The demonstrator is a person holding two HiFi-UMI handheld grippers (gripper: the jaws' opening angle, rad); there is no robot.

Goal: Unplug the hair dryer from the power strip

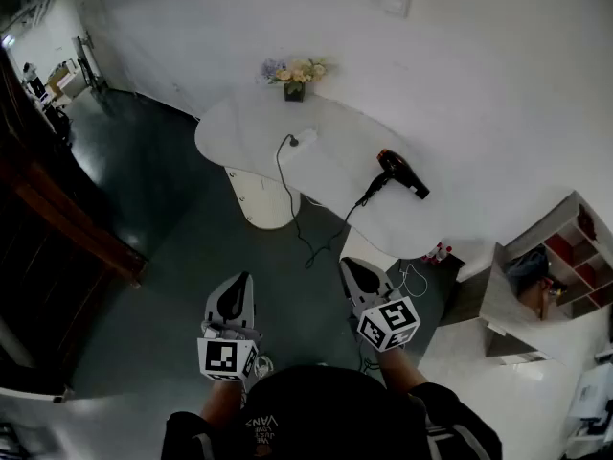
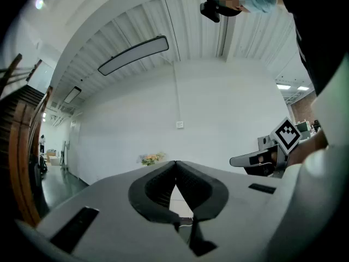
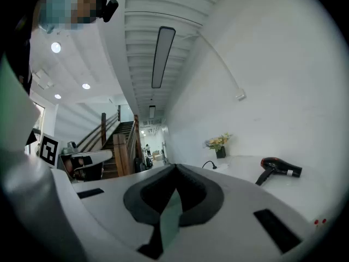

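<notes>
A black hair dryer [image 1: 403,173] [image 3: 280,167] lies on the right part of a white curved table [image 1: 244,127]. Its black cord [image 1: 305,226] hangs off the table's front edge, loops down over the floor and climbs back up to a plug in the white power strip [image 1: 304,137] [image 3: 221,167] near the table's middle. My left gripper [image 1: 235,298] [image 2: 175,162] and right gripper [image 1: 360,276] [image 3: 173,167] are held level over the dark floor, well short of the table. Both are shut with nothing between the jaws.
A small vase of flowers [image 1: 295,73] [image 2: 152,158] [image 3: 218,144] stands at the table's back edge against the white wall. White shelving [image 1: 560,257] stands to the right, a wooden staircase [image 1: 57,209] [image 3: 118,141] to the left. Another white cable [image 1: 414,281] lies on the floor.
</notes>
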